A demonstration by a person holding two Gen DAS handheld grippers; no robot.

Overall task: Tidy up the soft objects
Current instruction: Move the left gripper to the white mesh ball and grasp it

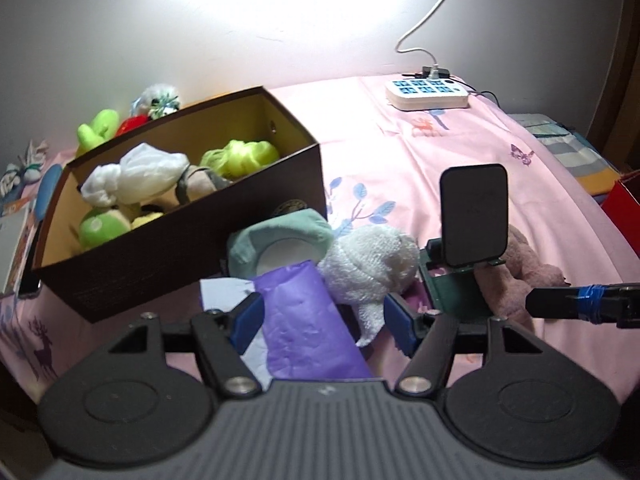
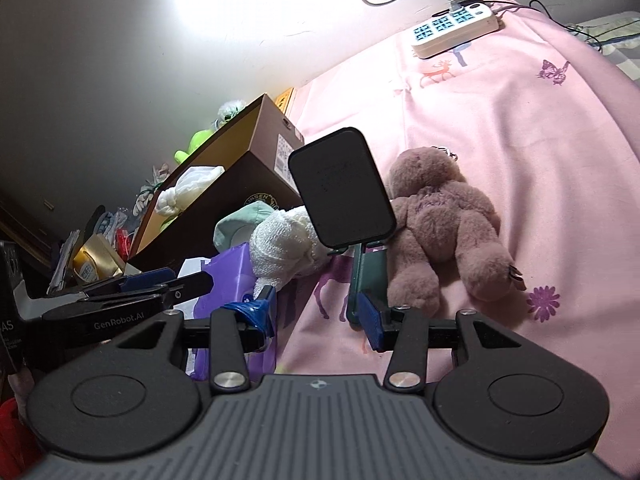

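My left gripper (image 1: 324,322) is open over a purple packet (image 1: 304,312), which lies between its blue pads without being pressed. Just beyond lie a white knitted soft toy (image 1: 368,268) and a teal soft item (image 1: 280,236), both against the brown box (image 1: 180,248). The box holds several soft things, among them a white bag and yellow-green plush. My right gripper (image 2: 318,316) is open over bare pink sheet. A pink-brown plush bear (image 2: 440,220) lies ahead of it to the right. A finger of the right gripper (image 1: 560,300) enters the left wrist view beside the bear (image 1: 520,276).
A black phone stand (image 2: 340,188) with a green base rises between the white toy and the bear. A white power strip (image 1: 426,94) with cables lies at the far edge of the pink bedsheet (image 2: 520,120). More toys sit behind the box, and clutter piles at its left.
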